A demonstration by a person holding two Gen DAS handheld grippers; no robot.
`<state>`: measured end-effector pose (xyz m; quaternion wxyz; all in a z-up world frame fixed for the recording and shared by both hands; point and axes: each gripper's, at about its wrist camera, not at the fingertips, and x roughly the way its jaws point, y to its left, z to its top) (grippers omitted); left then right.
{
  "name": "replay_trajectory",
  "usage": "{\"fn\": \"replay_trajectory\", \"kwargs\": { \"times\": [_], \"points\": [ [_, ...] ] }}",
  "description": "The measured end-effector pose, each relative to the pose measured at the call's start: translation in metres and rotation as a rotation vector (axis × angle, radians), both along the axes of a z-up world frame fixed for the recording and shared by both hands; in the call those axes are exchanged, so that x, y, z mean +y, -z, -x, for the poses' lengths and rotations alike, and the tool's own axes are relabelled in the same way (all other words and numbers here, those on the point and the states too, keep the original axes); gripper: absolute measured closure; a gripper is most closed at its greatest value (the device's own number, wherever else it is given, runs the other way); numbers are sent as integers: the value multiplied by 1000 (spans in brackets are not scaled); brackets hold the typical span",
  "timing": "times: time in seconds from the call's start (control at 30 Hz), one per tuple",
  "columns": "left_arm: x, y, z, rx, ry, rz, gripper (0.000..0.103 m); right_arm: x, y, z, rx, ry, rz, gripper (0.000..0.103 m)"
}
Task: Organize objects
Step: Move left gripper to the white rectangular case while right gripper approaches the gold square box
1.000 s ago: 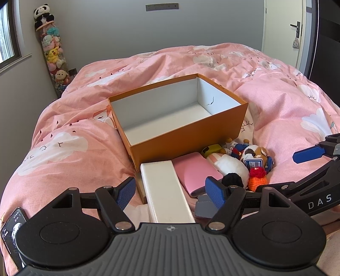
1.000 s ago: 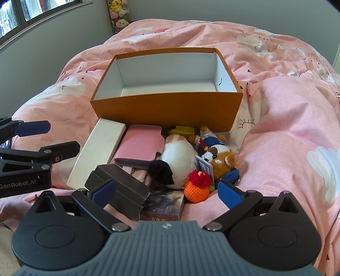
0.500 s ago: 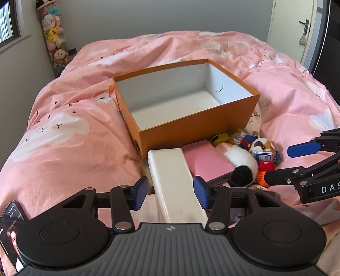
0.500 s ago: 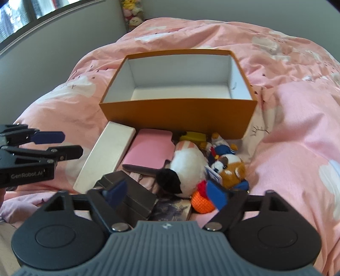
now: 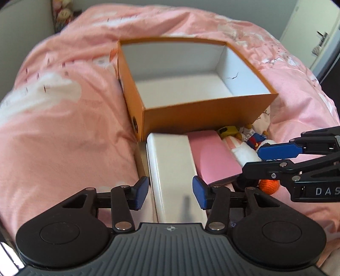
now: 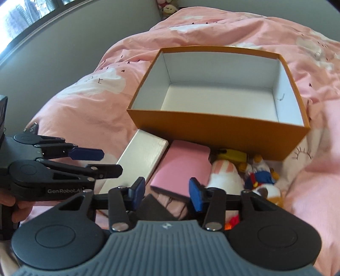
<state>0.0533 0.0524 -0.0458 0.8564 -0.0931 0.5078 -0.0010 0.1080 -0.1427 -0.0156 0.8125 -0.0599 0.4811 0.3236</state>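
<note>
An empty orange box (image 5: 191,114) with a white inside sits on the pink bed; it also shows in the right wrist view (image 6: 221,129). In front of it lie a long white box (image 5: 170,161), a pink case (image 5: 212,161), a white plush (image 6: 225,176), small figures (image 6: 259,174) and an orange crochet ball (image 5: 268,185). My left gripper (image 5: 170,192) is open, its pads on either side of the white box's near end without clear contact. My right gripper (image 6: 167,195) is open and empty, above a dark box (image 6: 155,206) and the pink case (image 6: 182,167).
The pink duvet (image 5: 63,127) bulges around the box on both sides. Plush toys (image 5: 61,12) stand at the far left wall. A door (image 5: 318,31) is at the far right. A window (image 6: 25,23) runs along the left wall.
Both grippers have moved forward and down toward the pile. The left gripper's pads have narrowed and now straddle the white box. The right gripper's fingers have narrowed too.
</note>
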Motion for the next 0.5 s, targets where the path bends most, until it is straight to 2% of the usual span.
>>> {"fn": "replay_trajectory", "kwargs": {
  "times": [0.1,0.27,0.5],
  "points": [
    [5,11,-9,42,-28,28,44,7,7,-9,20,-16,8,68],
    [11,27,-17,97,-57,85,40,17,18,-19,25,-32,23,68],
    [22,39,-24,111,-87,188,34,28,31,-29,42,-51,49,67]
  ]
}}
